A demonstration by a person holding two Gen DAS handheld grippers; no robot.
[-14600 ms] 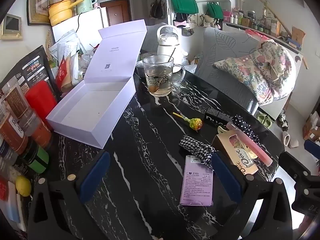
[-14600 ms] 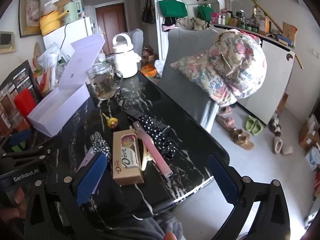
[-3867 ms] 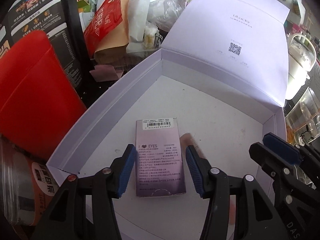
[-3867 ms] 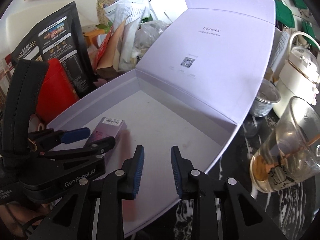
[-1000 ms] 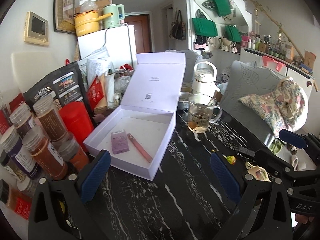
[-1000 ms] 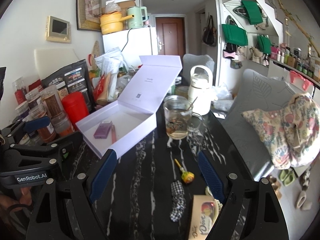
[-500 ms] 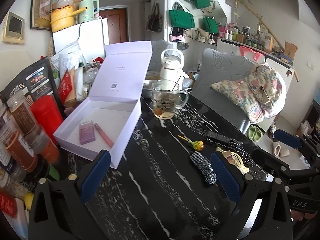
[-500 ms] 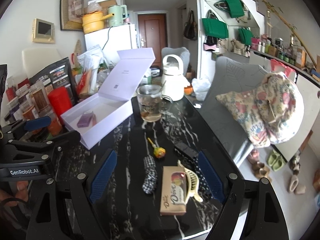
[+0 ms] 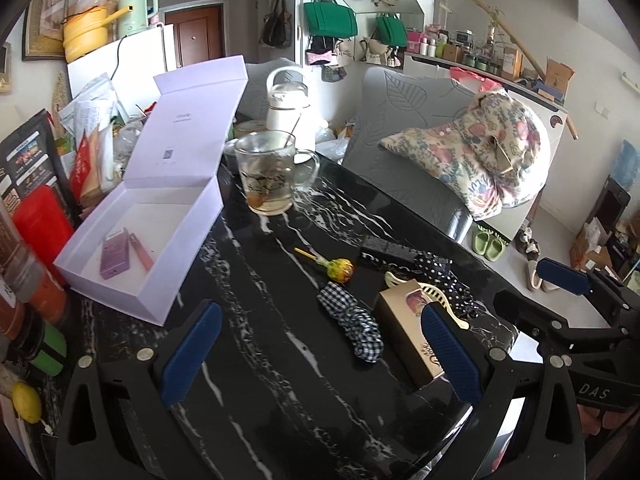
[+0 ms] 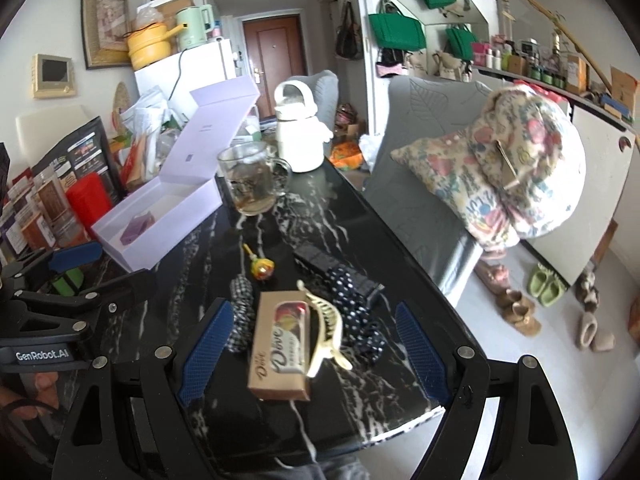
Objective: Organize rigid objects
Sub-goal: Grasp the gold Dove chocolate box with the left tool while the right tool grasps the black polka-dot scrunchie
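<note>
Both tools spread wide and empty: right gripper (image 10: 310, 346) hanging over the Dove chocolate box (image 10: 281, 346) at the near table edge, left gripper (image 9: 320, 354) hovering above bare black marble table (image 9: 256, 360) with the same box at its 3 o'clock fingertip.

Lying across the Dove box's right side, a cream hair claw clip (image 10: 326, 326), tilted and only loosely perched. At 1 o'clock from the box, a polka-dot scrunchie (image 10: 358, 312) against a long black box (image 10: 320, 262); at 10 o'clock, a gingham scrunchie (image 10: 240, 312); at 12 o'clock, a lollipop (image 10: 262, 268).

Open lavender gift box (image 9: 140, 236) far off at 10 o'clock, already holding a purple contact-lens box (image 9: 115, 254) and a pink stick (image 9: 141, 246).

Likely next: closing on the Dove box.

Risks, judged from the layout:
- Clip sliding off and over the table edge once the box lifts or tilts.
- Fingers catching the gingham scrunchie and dragging soft stuff along.
- Carry path passing close by the glass mug (image 9: 268, 178) of tea; a clipped handle meaning a spill.
</note>
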